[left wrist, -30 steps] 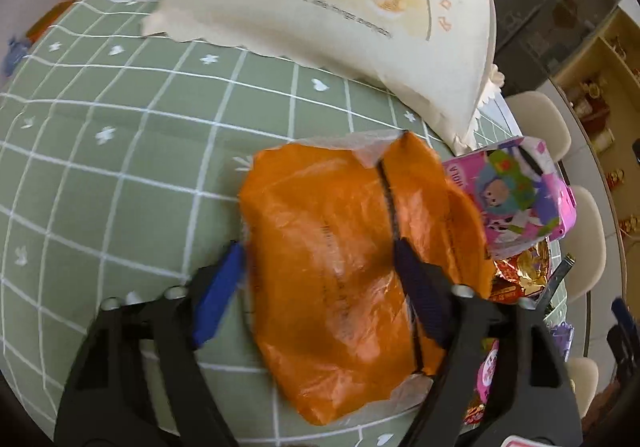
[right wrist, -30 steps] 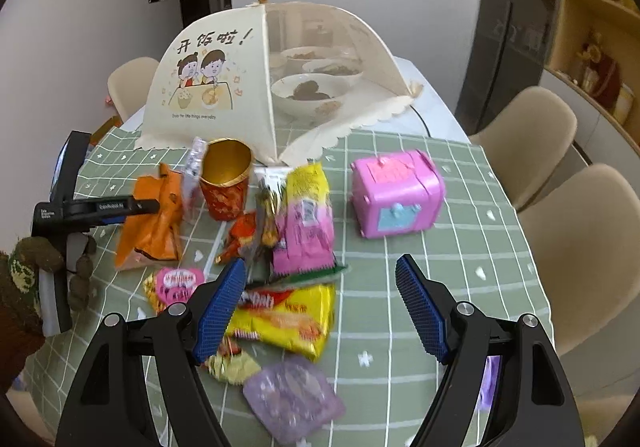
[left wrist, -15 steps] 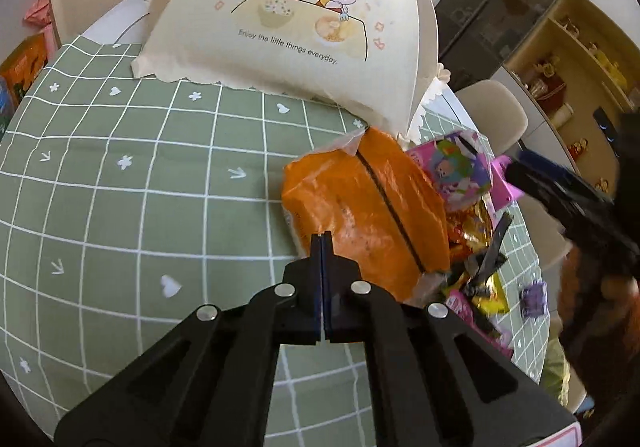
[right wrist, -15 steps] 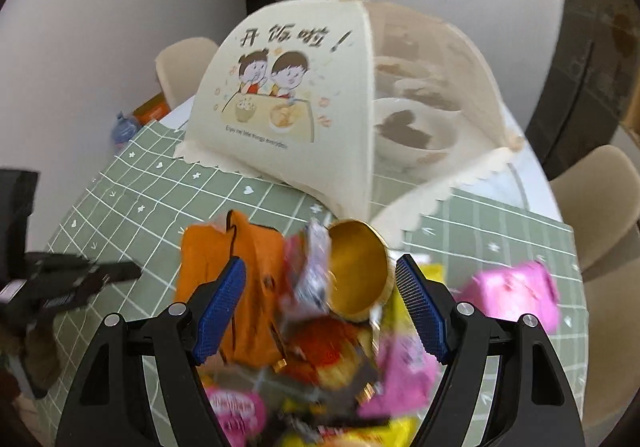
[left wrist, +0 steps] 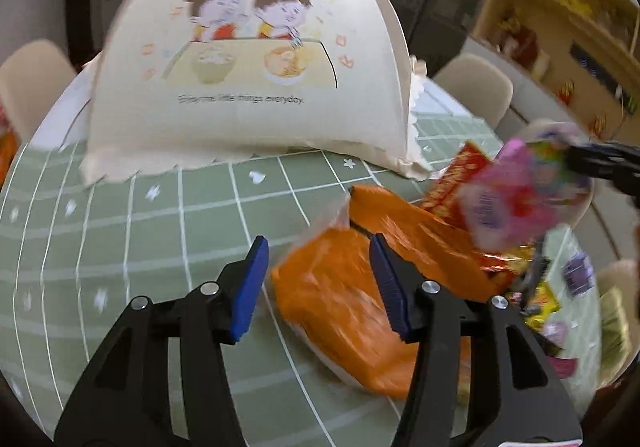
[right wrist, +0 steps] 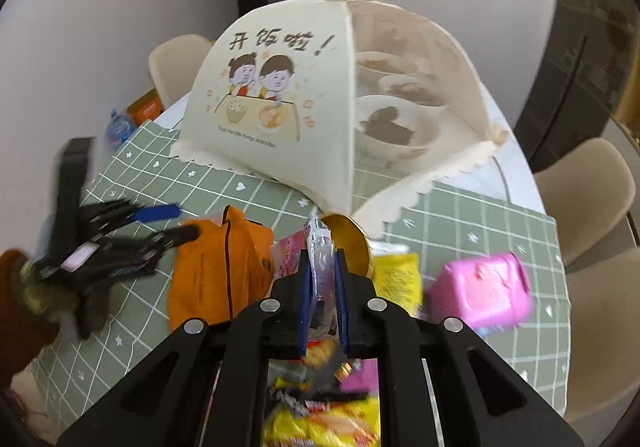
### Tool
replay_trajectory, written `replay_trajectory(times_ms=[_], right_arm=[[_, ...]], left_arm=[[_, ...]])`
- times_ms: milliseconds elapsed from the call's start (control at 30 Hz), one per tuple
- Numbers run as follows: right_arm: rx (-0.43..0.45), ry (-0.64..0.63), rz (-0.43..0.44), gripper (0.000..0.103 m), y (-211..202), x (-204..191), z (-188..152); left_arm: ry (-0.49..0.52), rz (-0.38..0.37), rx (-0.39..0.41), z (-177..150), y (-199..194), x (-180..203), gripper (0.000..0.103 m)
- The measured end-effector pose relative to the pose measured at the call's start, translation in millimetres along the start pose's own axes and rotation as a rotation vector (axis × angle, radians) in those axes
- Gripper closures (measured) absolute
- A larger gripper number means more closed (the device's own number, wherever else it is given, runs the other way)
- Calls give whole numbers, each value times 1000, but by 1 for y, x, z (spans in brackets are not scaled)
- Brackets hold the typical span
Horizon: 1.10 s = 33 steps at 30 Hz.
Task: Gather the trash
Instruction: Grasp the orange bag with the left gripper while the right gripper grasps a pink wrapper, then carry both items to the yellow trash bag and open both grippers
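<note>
The right tool [right wrist: 322, 279] is clenching a clear wrapper [right wrist: 320, 247], its jaws having just been closing. The left tool [left wrist: 318, 279] is hanging released over the orange bag [left wrist: 352, 287], its jaws having just been opening.

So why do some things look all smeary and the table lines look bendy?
Left wrist view: the pink packet and orange bag are smeared by motion blur. Right wrist view: the left gripper is streaked, while the food cover stays fairly sharp. In both views the fisheye lens curves the tablecloth grid.

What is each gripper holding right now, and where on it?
Right gripper pinches the pink wrapper near its lower end. Left gripper is open over the orange bag, holding nothing.
</note>
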State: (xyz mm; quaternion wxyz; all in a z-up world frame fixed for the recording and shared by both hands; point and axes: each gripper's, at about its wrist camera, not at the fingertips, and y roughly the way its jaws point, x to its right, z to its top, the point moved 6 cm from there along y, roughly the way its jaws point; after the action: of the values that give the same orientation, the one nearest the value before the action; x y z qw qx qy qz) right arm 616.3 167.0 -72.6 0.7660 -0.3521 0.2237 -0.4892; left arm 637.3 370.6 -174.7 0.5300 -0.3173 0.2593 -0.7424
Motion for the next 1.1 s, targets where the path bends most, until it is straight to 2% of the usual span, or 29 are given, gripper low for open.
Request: replay_trajectory(times_ms=[133,200,233,300,500,700,867,1100], right_arm=[[6,44,-24,91,-19,13,-18],[11,71,-36,91,-29,21,-28],[15,83,-43,91,-34,24,-33],[30,105,-51,91,-47,29,-42],[110,148,-65,91,-106,46,-64],[173,162,-104,91,-172,68,-92],[217,156,-157,91,-226,88,-124],[252,226,-270,91,-300,140,-184]], left_arm=[[15,5,-101,7,37,-4,54],[-27,-20,-139,6,45,-6,79],[-35,-13,-140,6,43,-3,83],[-20,14,-126,6,33,5,98],[-8,96,-23,7,-48,53,99],[129,143,110,2,-128,137,98],[211,111,181,-6,-162,212,98],[296,8,203,-20,-169,318,98]])
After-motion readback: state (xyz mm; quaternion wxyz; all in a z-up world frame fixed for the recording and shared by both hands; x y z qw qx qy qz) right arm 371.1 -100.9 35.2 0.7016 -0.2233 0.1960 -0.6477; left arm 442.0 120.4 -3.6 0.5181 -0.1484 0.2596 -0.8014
